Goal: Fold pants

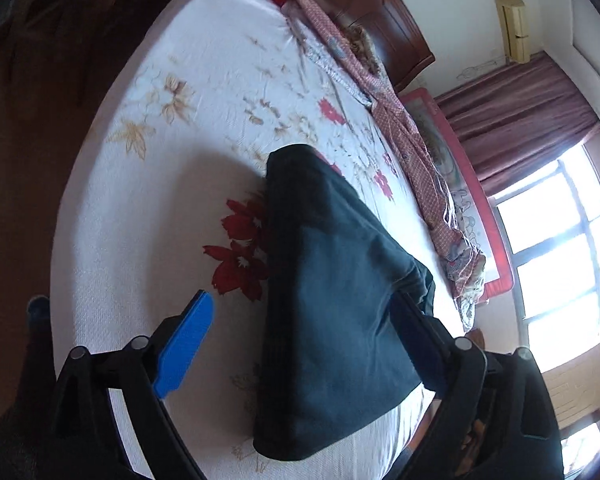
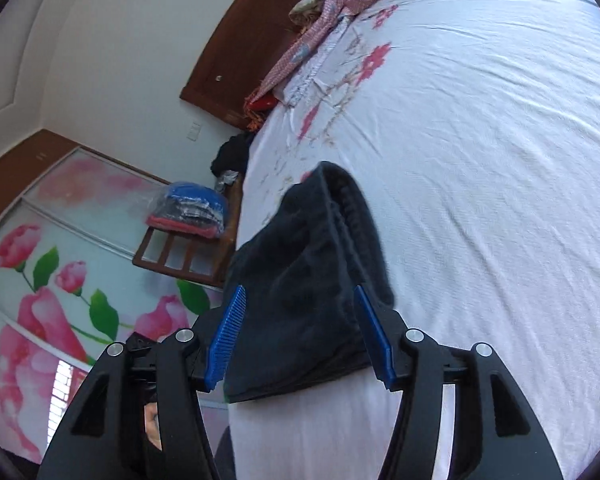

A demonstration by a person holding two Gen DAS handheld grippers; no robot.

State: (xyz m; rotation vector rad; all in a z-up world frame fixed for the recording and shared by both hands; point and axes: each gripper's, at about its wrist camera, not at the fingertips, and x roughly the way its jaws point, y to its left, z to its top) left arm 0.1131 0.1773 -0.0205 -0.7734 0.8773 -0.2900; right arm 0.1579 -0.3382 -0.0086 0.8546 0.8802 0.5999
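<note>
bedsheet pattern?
The bedsheet is white with red and tan flower prints; the left wrist view shows it best.

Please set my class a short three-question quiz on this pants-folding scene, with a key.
1. True or false: the dark pants lie on the floor.
2. Which pattern does the bed sheet carry? A stripes, B flowers, C checks.
3. Short answer: what lies between the fingers of the right tool?

Key: 1 false, they lie on the bed sheet. 2 B. 3 the dark pants.
</note>
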